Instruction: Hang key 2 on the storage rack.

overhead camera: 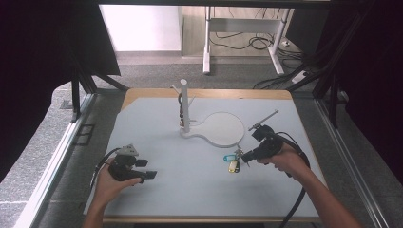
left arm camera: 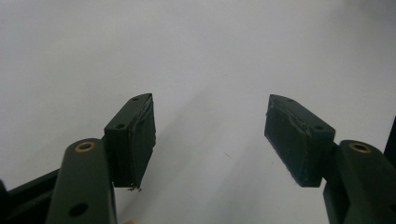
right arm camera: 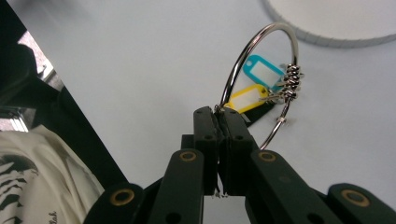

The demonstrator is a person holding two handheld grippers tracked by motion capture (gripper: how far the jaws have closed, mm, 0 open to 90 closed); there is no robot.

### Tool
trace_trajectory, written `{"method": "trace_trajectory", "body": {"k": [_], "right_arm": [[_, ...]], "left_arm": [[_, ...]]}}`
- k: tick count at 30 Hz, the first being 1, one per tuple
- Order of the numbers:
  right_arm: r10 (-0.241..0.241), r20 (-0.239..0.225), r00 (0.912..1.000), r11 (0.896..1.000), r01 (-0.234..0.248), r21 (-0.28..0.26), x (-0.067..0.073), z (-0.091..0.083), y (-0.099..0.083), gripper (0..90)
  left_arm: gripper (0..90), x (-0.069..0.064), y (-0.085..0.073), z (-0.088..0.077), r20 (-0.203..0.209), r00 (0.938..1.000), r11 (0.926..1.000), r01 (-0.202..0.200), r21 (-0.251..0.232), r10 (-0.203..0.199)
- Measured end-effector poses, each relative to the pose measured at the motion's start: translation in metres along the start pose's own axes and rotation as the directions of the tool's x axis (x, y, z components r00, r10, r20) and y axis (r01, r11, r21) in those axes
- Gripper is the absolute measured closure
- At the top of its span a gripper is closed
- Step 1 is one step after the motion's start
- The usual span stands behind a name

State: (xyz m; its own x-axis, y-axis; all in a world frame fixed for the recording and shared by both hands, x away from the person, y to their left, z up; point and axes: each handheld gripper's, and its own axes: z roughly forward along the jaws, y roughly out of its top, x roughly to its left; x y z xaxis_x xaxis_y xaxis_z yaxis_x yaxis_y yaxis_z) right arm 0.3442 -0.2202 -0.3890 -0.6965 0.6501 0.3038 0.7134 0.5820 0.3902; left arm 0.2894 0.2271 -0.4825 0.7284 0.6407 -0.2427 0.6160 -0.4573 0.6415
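Note:
My right gripper (right arm camera: 217, 112) is shut on a large metal key ring (right arm camera: 261, 60), pinching the wire at its lower edge. From the ring hang a blue tag (right arm camera: 261, 72), a yellow tag (right arm camera: 245, 99) and a cluster of small rings. In the high view the right gripper (overhead camera: 243, 158) holds the key ring with its tags (overhead camera: 233, 160) just above the mat, in front of the white stand. The stand's upright post (overhead camera: 185, 107) rises from a round white base (overhead camera: 221, 129), with something dark hanging on it. My left gripper (overhead camera: 153, 175) rests at the front left, open with nothing between its pads (left arm camera: 140, 140).
A pale mat (overhead camera: 157, 142) covers the wooden table. The person's forearms come in from the bottom edge. Cables trail from both grippers. Dark curtains flank the table, and a desk frame with cables stands on the floor beyond the far edge.

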Motion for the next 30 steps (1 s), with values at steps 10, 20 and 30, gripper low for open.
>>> {"method": "trace_trajectory", "body": {"k": [10, 20, 30], "right_arm": [[0.014, -0.005, 0.9999, 0.998, -0.014, -0.055, -0.008, -0.017, 0.011, 86.9], [0.028, 0.004, 0.9996, 0.996, -0.028, -0.088, -0.016, -0.037, 0.023, 86.9], [0.020, 0.018, 0.9996, 0.996, -0.018, -0.086, -0.018, -0.044, 0.042, 86.9]], "left_arm": [[34.0, -0.001, -0.001, 0.000, -0.011, 0.9999, 0.9999, -0.011, 0.012, 0.011], [34.0, -0.001, -0.001, 0.000, -0.008, 0.9999, 0.9999, -0.010, 0.014, 0.010], [33.9, -0.001, -0.002, -0.004, 0.015, 0.9999, 1.0000, -0.006, -0.005, 0.006]]}}
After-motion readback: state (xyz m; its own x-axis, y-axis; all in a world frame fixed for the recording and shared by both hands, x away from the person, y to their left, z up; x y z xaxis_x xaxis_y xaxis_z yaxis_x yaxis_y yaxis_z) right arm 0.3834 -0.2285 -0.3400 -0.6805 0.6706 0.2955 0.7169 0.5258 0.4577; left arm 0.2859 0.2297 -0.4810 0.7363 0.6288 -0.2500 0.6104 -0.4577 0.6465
